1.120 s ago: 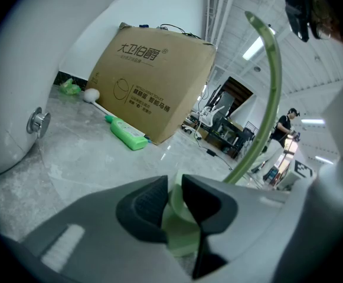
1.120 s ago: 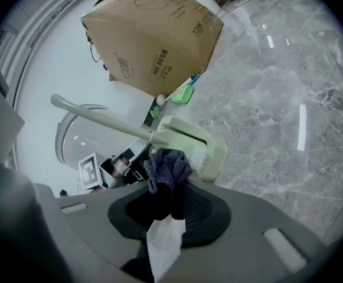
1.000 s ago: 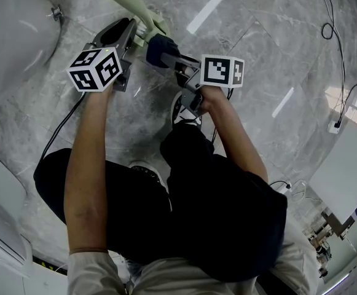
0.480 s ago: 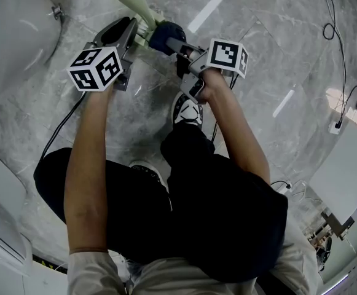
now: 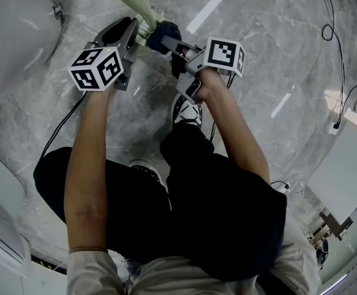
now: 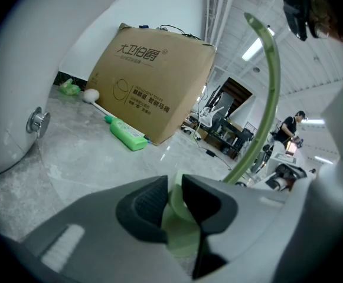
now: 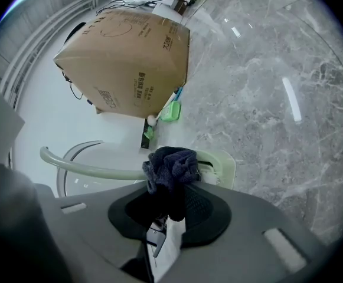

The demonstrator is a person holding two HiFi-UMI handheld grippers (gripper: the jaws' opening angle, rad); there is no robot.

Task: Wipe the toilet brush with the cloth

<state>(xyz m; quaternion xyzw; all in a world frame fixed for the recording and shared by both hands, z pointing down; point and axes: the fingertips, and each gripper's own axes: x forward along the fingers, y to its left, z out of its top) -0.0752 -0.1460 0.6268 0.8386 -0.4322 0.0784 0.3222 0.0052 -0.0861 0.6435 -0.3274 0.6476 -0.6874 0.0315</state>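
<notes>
Left gripper [image 6: 174, 196] is clamped on the pale green curved plastic toilet brush [image 7: 88, 167], held over the grey marble floor [image 5: 258, 54] at the far side. Right gripper [image 7: 170, 204] is pinching a dark blue fluffy cloth [image 7: 171, 167], which sits right up against the brush handle, just right of the left gripper.

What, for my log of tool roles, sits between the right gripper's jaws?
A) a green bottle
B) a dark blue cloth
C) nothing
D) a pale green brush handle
B: the right gripper is shut on the dark blue cloth, right by the toilet brush.
</notes>
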